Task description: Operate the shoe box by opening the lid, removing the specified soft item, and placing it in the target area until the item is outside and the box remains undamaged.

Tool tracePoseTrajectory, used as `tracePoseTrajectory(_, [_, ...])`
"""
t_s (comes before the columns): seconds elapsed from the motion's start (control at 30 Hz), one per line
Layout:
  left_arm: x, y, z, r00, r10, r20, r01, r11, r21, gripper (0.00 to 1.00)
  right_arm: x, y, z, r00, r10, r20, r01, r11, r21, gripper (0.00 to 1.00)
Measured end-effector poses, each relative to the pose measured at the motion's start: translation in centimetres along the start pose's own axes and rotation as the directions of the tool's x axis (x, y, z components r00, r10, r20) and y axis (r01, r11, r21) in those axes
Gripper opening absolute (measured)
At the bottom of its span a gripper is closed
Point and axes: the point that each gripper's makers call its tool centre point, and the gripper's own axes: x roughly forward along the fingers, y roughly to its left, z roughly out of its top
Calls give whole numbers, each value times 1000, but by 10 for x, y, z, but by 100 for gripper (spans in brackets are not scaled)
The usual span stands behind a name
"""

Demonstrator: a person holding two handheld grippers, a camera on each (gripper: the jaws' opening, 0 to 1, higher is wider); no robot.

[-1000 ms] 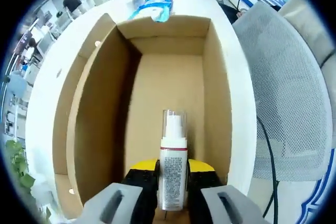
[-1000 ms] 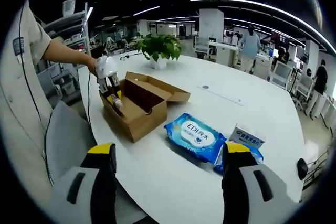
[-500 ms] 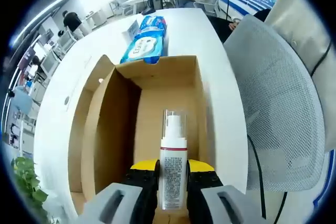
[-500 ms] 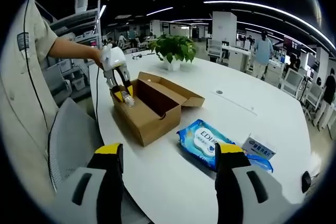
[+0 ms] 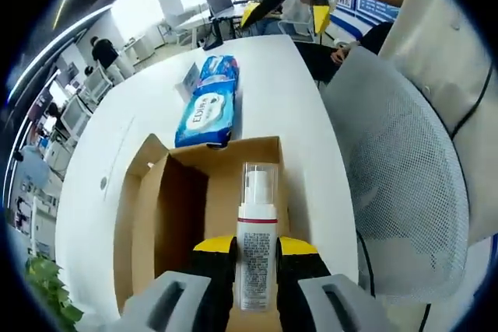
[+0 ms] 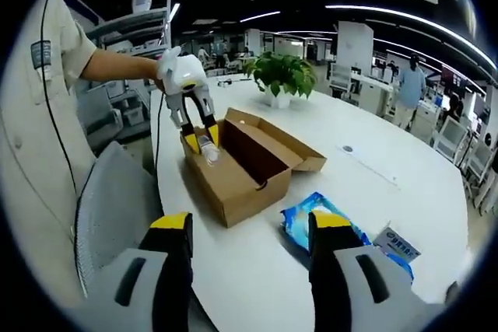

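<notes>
spray bottle (image 5: 256, 242) pinched mid-body by left gripper (image 5: 257, 258), above open shoe box (image 5: 194, 215). looks light, rigid, slick plastic; cap end likely fragile, body grip seems right. right gripper (image 6: 245, 227) wide open, empty, over table (image 6: 257, 277).

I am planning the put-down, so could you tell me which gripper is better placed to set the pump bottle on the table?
The left gripper: it is shut on the pump bottle above the open shoe box. The right gripper is open, holds nothing and hangs apart from the box.
</notes>
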Motion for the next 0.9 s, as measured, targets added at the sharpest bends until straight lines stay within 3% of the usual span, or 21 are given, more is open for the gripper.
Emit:
tracePoseTrajectory(0.5, [0,-10,49,995,-7,103,3,1000,31,19,21,18,16,996,88,-6,-89,992,-90,48])
tracePoseTrajectory(0.9, [5,-24,83,981,-32,190,24,999,45,19,31,35,24,989,148,-13,-149,979,-142,41])
